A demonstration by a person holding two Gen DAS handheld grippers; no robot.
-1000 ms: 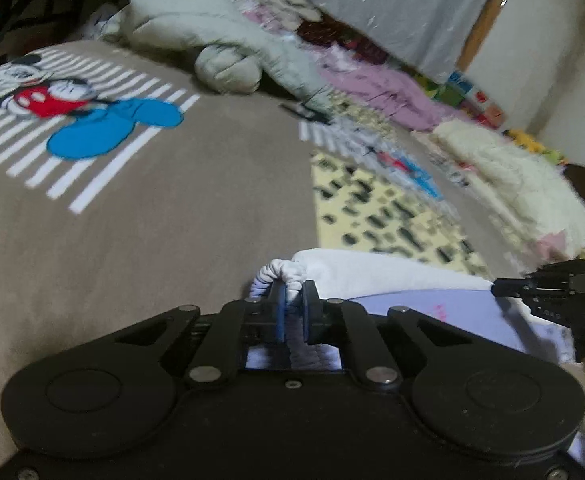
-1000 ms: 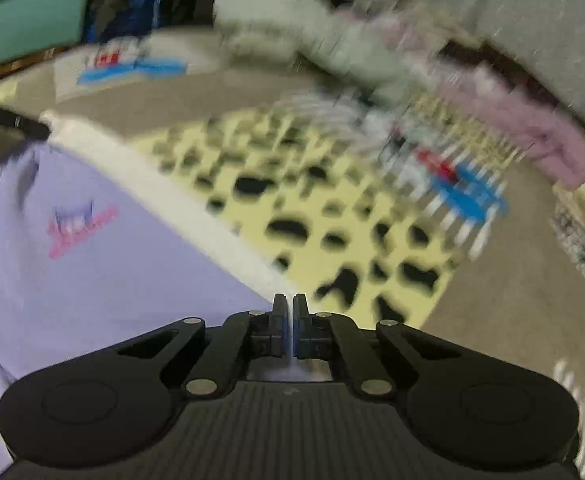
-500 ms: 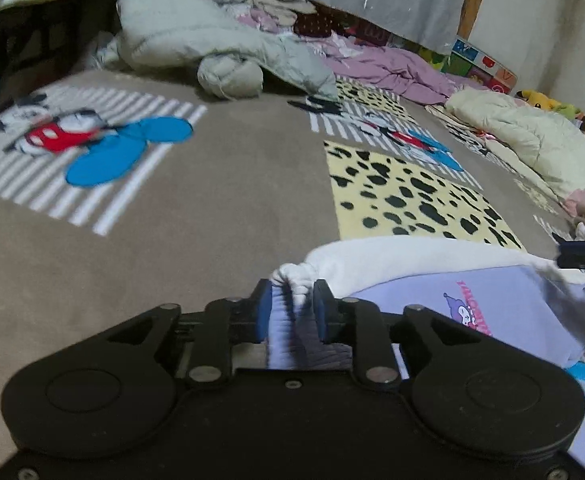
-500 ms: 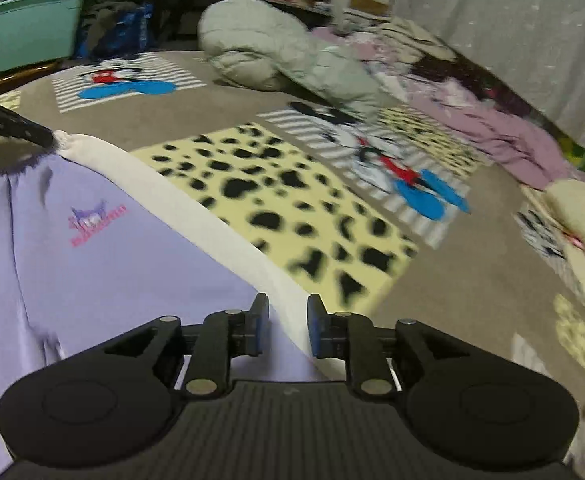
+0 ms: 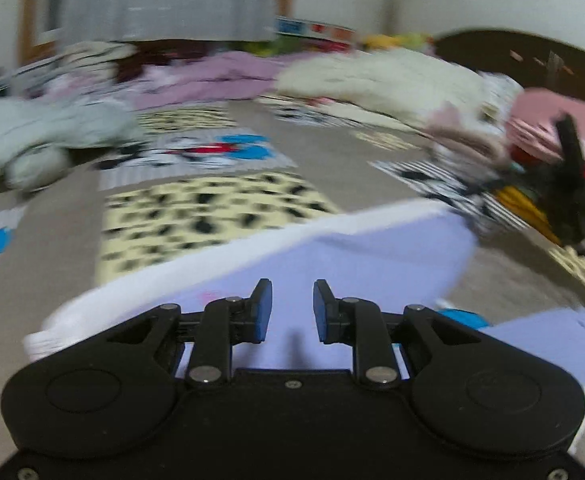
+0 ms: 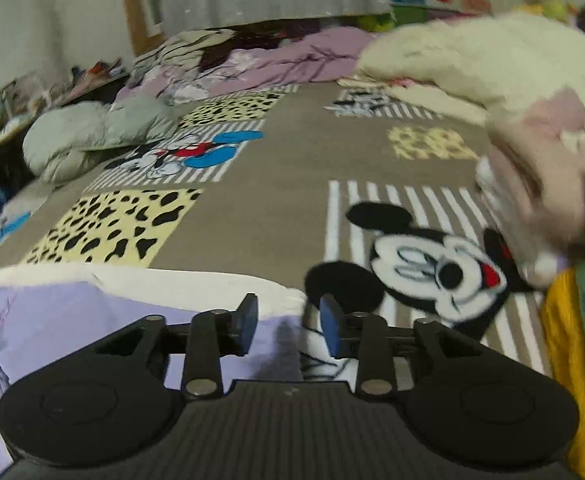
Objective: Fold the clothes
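A lilac garment with a white waistband (image 5: 372, 256) lies flat on the brown patterned rug. My left gripper (image 5: 288, 308) hovers open just above its lilac cloth, nothing between the blue pads. In the right wrist view the same garment (image 6: 92, 312) fills the lower left, its white band (image 6: 172, 280) ending near my right gripper (image 6: 288, 328). That gripper is open over the garment's right corner and the rug. The right gripper (image 5: 572, 184) also shows as a blurred dark shape at the far right of the left wrist view.
The rug (image 6: 276, 184) carries cartoon mouse panels (image 6: 432, 264) and yellow spotted patches (image 6: 108, 224). A grey-green jacket (image 6: 92, 140) lies at the left, purple bedding (image 6: 292, 60) at the back, a cream fleece pile (image 6: 492, 64) and yellow and green clothes (image 6: 576, 352) at the right.
Both grippers opened and let go of the garment's white waistband. Each has swung to the right, and the garment now lies loose on the rug.
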